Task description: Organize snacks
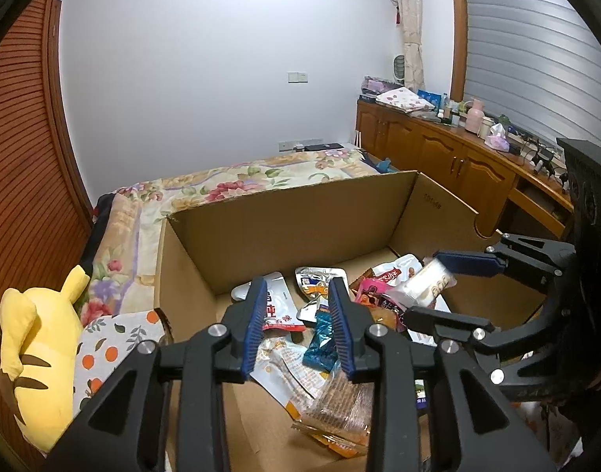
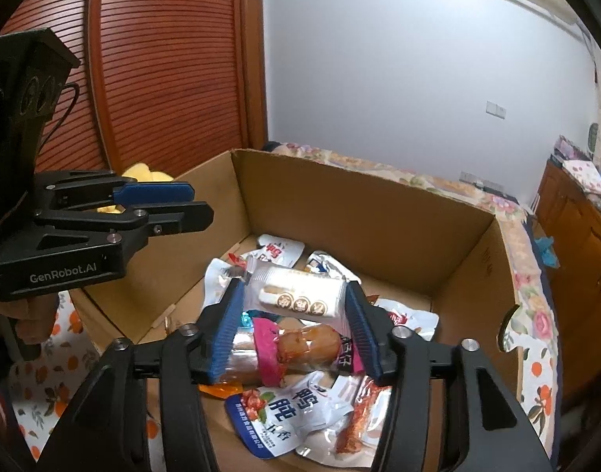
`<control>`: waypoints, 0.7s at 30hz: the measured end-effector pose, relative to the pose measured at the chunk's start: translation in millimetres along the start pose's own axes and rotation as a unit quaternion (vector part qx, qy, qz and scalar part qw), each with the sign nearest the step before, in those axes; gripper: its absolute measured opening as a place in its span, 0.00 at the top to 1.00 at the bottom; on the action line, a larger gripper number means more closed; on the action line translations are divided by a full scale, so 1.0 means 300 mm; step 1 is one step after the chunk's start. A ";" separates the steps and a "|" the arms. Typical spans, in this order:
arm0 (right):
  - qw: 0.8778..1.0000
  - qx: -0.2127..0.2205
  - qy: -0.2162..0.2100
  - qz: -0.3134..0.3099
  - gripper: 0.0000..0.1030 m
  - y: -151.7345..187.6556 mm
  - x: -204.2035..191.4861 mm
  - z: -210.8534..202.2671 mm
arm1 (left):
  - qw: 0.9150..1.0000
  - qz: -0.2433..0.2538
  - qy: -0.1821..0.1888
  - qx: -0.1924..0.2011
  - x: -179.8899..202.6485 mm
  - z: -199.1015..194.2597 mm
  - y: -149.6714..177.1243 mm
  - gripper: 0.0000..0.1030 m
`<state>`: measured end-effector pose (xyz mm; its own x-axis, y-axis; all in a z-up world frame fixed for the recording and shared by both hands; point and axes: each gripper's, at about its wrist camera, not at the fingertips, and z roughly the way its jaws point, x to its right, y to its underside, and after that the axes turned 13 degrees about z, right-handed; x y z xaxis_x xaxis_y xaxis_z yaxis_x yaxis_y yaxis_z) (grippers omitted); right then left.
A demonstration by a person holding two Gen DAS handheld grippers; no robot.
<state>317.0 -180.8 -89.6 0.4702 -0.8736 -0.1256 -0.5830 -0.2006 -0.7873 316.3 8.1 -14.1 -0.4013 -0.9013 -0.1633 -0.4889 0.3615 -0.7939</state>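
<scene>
Floral bedding covers the bed [image 1: 237, 185] on which an open brown cardboard box [image 1: 284, 232] sits, with white walls and a slatted wooden wardrobe behind. Judging by the heap of foil and plastic snack packets [image 2: 300, 401] already on the box floor, much of the sorting looks done, though how many remain outside cannot be told. Over that heap the right gripper [image 2: 296, 314] has a white wrapped wafer bar [image 2: 300, 295] between its blue pads, jaws spread wide and seemingly no longer pinching it. Just beside it the left gripper [image 1: 298, 314] hangs above the packets, jaws slightly apart and empty.
</scene>
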 end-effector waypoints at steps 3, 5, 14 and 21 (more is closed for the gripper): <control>1.000 0.004 0.005 0.005 0.39 -0.001 0.001 0.004 | 1.000 -0.001 -0.002 -0.001 -0.001 -0.003 0.008 0.66; 1.000 0.004 0.006 0.008 0.39 -0.001 0.002 0.002 | 1.000 0.000 -0.004 -0.002 0.002 -0.007 0.013 0.65; 0.999 0.026 0.016 0.020 0.36 0.005 -0.007 -0.067 | 1.000 -0.002 -0.006 0.001 0.027 -0.067 0.044 0.62; 0.998 0.051 0.025 0.029 0.33 0.020 -0.022 -0.170 | 1.000 0.006 -0.018 0.015 0.064 -0.170 0.045 0.57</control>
<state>276.7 -199.0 -62.6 0.4028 -0.9040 -0.1436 -0.5362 -0.1059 -0.8374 262.3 7.9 1.9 -0.3784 -0.9051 -0.1940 -0.4612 0.3661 -0.8083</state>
